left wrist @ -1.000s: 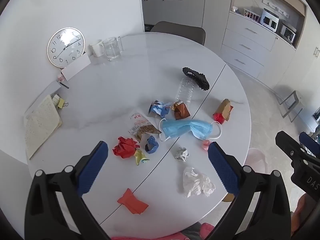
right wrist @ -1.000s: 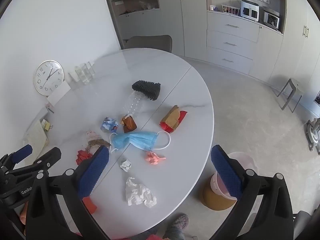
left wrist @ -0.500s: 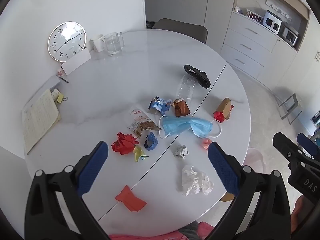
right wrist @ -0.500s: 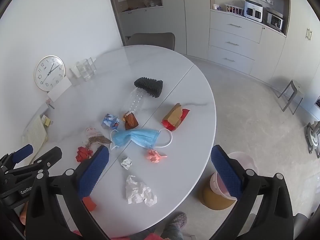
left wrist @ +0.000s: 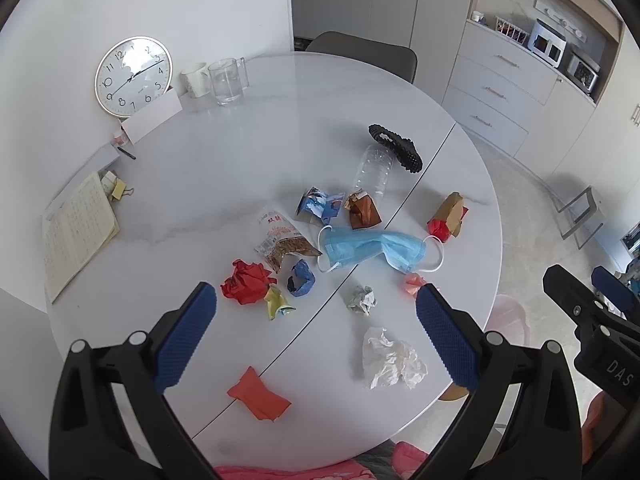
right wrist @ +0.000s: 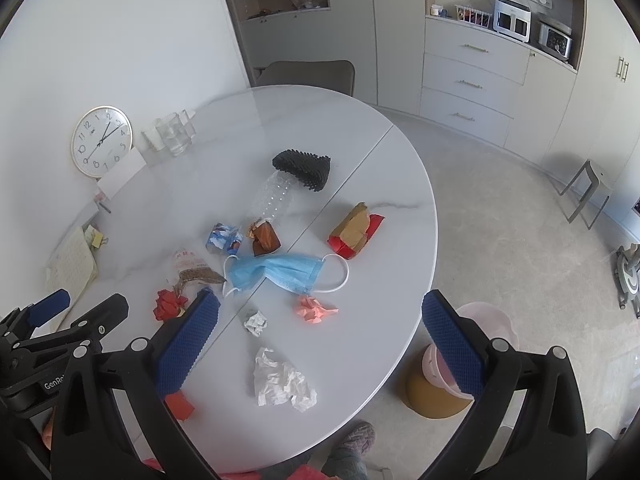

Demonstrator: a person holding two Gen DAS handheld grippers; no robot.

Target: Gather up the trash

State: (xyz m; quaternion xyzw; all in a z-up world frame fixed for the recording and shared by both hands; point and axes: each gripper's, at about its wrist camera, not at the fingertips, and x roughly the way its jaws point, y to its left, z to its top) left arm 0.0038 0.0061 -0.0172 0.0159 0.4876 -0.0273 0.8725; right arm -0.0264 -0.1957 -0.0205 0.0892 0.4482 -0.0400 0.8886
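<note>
Grippers hovering above the table's near edge: left gripper [left wrist: 316, 332] and right gripper [right wrist: 320, 338] both gaping wide, gripping nothing. Tissue [right wrist: 282, 380] is lying just ahead of the right one, nearer it than the left. Bin [right wrist: 460, 364] is sitting on the floor beside the white round table [right wrist: 384, 184]. Cabinets are lining the far wall.

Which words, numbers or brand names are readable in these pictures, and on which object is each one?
"1" to "12": wall clock dial.
"DAS": right gripper body, cut by the frame edge.
"GenRo": left gripper body, cut off.
Snack bag: red print, too blurred to read.
Notebook: writing too small to read.
</note>
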